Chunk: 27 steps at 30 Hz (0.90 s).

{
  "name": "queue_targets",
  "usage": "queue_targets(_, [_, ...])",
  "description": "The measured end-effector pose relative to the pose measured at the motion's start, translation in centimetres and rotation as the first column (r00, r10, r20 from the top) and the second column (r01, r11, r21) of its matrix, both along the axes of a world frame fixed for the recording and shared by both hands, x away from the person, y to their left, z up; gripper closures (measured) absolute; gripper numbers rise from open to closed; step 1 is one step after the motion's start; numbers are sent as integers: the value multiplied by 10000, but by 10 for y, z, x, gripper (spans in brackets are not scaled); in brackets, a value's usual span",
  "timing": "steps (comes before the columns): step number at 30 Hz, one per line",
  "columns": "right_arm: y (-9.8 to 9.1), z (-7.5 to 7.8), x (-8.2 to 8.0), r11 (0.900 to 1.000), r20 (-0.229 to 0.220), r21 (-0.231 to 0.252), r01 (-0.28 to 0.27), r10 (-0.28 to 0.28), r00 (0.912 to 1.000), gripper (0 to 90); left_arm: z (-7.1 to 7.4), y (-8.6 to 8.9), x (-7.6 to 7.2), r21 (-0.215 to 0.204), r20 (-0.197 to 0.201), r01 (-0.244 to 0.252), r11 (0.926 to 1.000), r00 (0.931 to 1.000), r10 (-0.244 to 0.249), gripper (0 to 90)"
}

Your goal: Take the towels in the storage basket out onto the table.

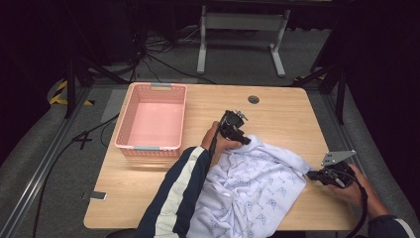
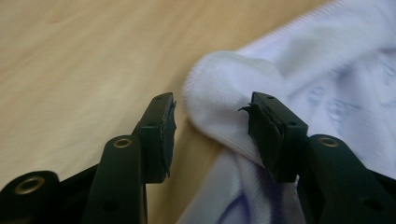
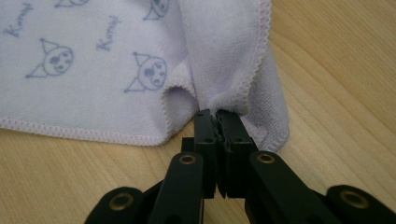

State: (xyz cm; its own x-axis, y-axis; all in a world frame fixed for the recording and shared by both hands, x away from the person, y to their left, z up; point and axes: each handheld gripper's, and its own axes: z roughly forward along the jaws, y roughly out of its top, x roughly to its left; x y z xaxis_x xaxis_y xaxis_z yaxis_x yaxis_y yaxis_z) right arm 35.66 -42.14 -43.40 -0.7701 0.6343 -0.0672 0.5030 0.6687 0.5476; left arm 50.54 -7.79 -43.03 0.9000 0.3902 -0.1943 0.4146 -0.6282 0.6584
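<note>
While the pink basket (image 1: 151, 119) sits at the far left of the wooden table (image 1: 277, 111), with nothing in it, the white towel (image 1: 252, 188) with a blue cartoon print lies crumpled at the table's near edge, right of the basket and well apart from it. Left gripper (image 1: 243, 140) is at the towel's far left corner, held by a hand coming out of a dark sleeve (image 1: 178, 198) with white stripes. In the left gripper view its jaws stand about half open; a rolled fold of the towel (image 2: 224, 93) lies between them, touching the right pad (image 2: 268, 133), left pad clear of the cloth, so no grip. Right gripper (image 1: 311, 174) is at the towel's right edge, near the table's right side. In the right gripper view its jaws are pinched tight together on the towel's stitched hem (image 3: 233, 100), cloth bunching up just above the pads. Small round grommet (image 1: 253, 99) sits in the tabletop near the far edge.
</note>
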Motion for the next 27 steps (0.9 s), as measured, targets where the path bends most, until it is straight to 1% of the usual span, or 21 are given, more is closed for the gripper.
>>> queue_targets(1, [0,0,0,10000,6,9,-14,14,10000,868,1,-1,-5,-137,108,146,9998,9998,-145,517])
queue_targets(2, [0,0,0,10000,2,11,-12,12,10000,868,3,-3,-11,-248,165,470,9986,9988,-466,527])
queue_targets(3, [0,0,0,10000,46,-39,-27,27,10000,867,3,-8,-20,-102,286,776,9969,9966,-772,535])
queue_targets(4, [1,0,-1,9999,91,-93,-57,58,9999,867,2,-14,-28,230,550,1095,9937,9923,-1106,560])
queue_targets(5, [2,0,-1,9999,111,-146,-43,45,9999,865,1,-17,-34,341,656,1302,9909,9891,-1322,591])
queue_targets(6, [2,0,-1,9998,128,-178,-67,70,9999,864,-1,-21,-43,328,782,1573,9870,9841,-1594,621])
queue_targets(7, [3,0,-2,9998,138,-196,-68,70,9999,864,-1,-23,-50,221,933,1720,9848,9804,-1733,656])
queue_targets(8, [3,0,-2,9998,140,-192,-77,79,9999,862,-2,-24,-56,13,1012,1987,9801,9750,-1978,703])
queue_targets(9, [3,0,-2,9998,139,-188,-79,82,9999,861,-2,-24,-61,-131,981,2204,9753,9710,-2181,761])
queue_targets(11, [2,0,-1,9998,160,-178,-95,98,9998,857,0,-25,-73,-180,1227,2460,9691,9625,-2420,789])
queue_targets(12, [2,0,-2,9998,166,-151,-102,104,9998,855,1,-25,-78,-109,1381,2794,9601,9514,-2753,784])
queue_targets(13, [2,0,-2,9998,195,-151,-144,147,9997,854,2,-25,-85,-29,1471,3045,9525,9423,-3008,777])
queue_targets(14, [2,0,-2,9998,196,-142,-159,161,9997,853,2,-25,-92,73,1407,3213,9469,9372,-3191,777])
queue_targets(15, [1,0,-2,9998,192,-128,-168,171,9997,851,1,-25,-98,230,1468,3364,9414,9303,-3360,773])
queue_targets(17, [1,0,-2,9998,176,-118,-171,173,9997,851,-1,-25,-105,505,1557,3314,9421,9292,-3352,749])
queue_targets(18, [1,0,-2,9998,167,-119,-166,168,9997,852,-2,-24,-104,581,1532,3212,9452,9328,-3264,749])
queue_targets(19, [2,0,-2,9998,188,-139,-170,172,9997,852,-2,-23,-103,529,1520,3083,9498,9376,-3128,736])
queue_targets(21, [3,0,-2,9996,209,-209,-167,171,9996,850,-2,-18,-97,299,1481,2730,9615,9501,-2744,727])
queue_targets(24, [3,0,-3,9996,215,-210,-185,190,9996,848,4,-9,-93,-59,1601,2521,9677,9555,-2480,696])
queue_targets(26, [3,0,-3,9997,203,-178,-178,182,9996,848,12,-2,-92,-309,1913,2332,9719,9558,-2233,669])
queue_targets(27, [2,0,-2,9997,170,-138,-178,180,9997,849,15,0,-91,-459,1952,2264,9730,9572,-2135,657])
